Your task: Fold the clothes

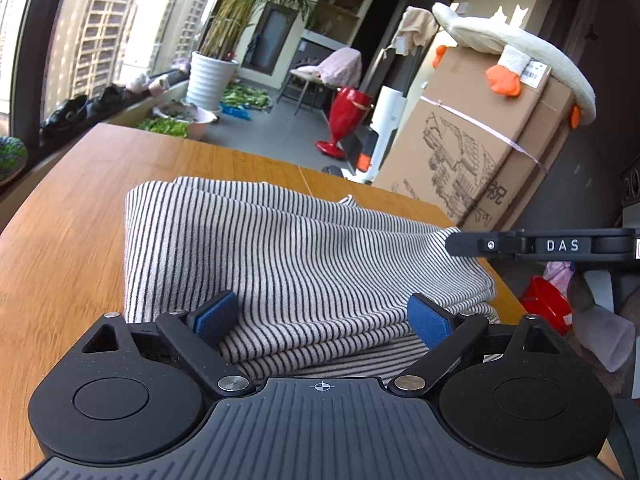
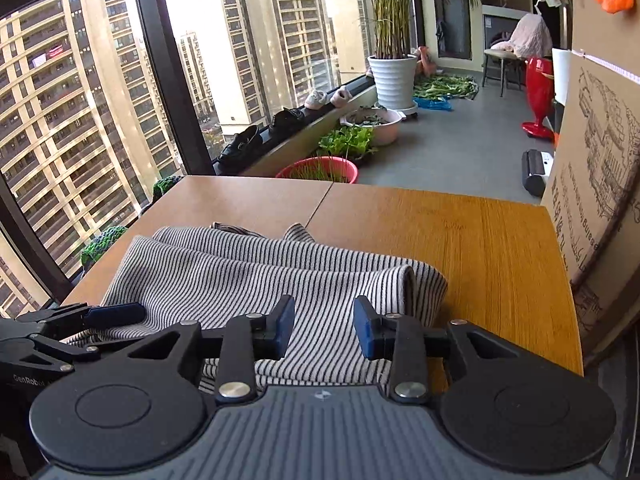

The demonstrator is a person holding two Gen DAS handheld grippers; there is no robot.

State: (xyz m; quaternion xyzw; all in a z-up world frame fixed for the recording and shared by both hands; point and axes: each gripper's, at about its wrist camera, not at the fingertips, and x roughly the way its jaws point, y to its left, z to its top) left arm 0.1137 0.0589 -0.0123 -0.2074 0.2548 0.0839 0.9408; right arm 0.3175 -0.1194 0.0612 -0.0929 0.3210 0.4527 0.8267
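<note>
The black-and-white striped knit garment lies folded in layers on the wooden surface. Both left tongs and right tongs are held apart over its near edge; all layers should be gathered evenly before closing.

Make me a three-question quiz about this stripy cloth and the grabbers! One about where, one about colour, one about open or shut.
1. Where does the striped garment lie?
A. on the wooden table
B. on the floor
C. on a chair

2. What colour are the fingertip pads?
A. red
B. blue
C. yellow

3. How is the left gripper?
A. shut on cloth
B. open
C. out of sight

Answers:
1 A, tabletop shows around the cloth.
2 B, the pads are blue in both views.
3 B, a wide gap separates its fingers above the folded layers; the right gripper is open too.
</note>
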